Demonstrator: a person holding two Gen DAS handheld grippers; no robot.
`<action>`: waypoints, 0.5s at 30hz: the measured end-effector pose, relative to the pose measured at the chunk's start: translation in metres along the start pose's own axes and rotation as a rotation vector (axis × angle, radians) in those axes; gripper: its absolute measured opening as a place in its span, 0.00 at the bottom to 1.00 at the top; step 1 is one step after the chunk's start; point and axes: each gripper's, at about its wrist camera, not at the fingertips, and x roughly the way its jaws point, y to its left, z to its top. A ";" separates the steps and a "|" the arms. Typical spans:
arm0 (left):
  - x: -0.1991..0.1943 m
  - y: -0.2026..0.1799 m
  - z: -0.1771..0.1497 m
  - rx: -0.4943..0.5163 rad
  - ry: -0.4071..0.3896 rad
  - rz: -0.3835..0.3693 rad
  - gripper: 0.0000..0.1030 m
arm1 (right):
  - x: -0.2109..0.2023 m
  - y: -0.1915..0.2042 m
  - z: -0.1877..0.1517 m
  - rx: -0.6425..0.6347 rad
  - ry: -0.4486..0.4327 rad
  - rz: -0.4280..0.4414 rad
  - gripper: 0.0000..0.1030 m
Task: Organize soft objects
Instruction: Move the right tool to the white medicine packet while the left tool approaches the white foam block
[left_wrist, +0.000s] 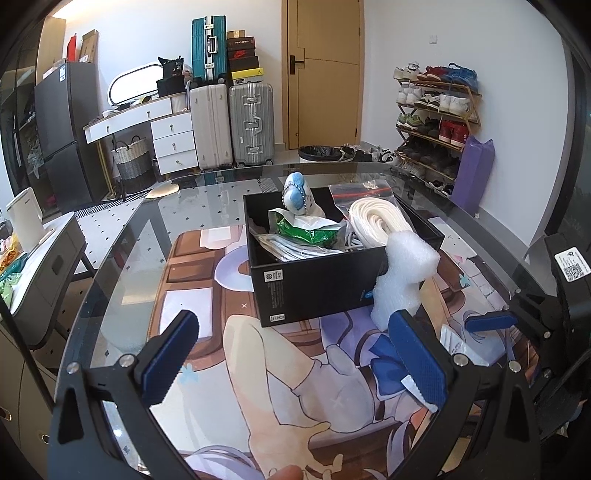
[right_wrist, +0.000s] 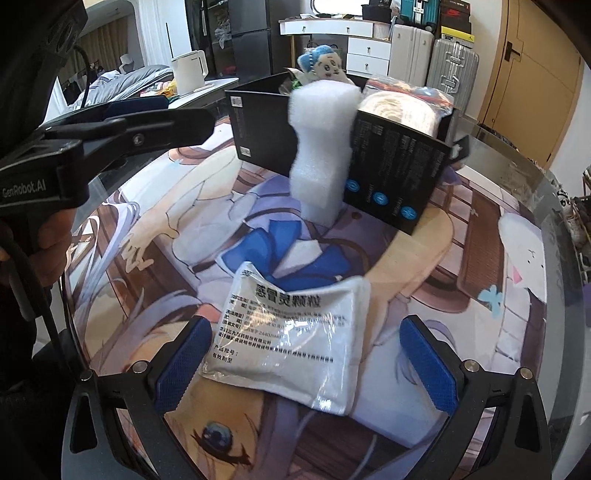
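Note:
A black open box (left_wrist: 317, 280) stands on the glass table and holds a blue-and-white plush (left_wrist: 297, 194), a green tissue pack (left_wrist: 306, 230), cables and a white coil (left_wrist: 376, 221). A white foam block (left_wrist: 400, 280) leans upright against the box's near corner; it also shows in the right wrist view (right_wrist: 319, 151). A white medicine sachet (right_wrist: 291, 336) lies flat on the table between my right gripper's (right_wrist: 303, 369) open fingers, untouched. My left gripper (left_wrist: 295, 362) is open and empty, in front of the box. The box (right_wrist: 391, 173) and plush (right_wrist: 325, 66) show beyond the sachet.
The table carries a printed anime mat (left_wrist: 258, 369) under glass. A side cabinet with a white kettle (left_wrist: 24, 218) stands at the left. Suitcases (left_wrist: 232, 122), drawers, a door and a shoe rack (left_wrist: 436, 122) line the far wall.

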 end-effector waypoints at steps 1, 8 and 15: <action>0.000 -0.001 0.000 0.001 0.001 -0.001 1.00 | -0.001 -0.002 -0.001 0.000 0.004 0.000 0.99; 0.002 -0.005 -0.002 0.012 0.007 -0.007 1.00 | -0.002 -0.015 -0.003 0.036 -0.009 -0.029 0.99; 0.007 -0.009 -0.006 0.019 0.024 -0.014 1.00 | -0.004 -0.025 0.001 0.047 -0.043 -0.038 0.88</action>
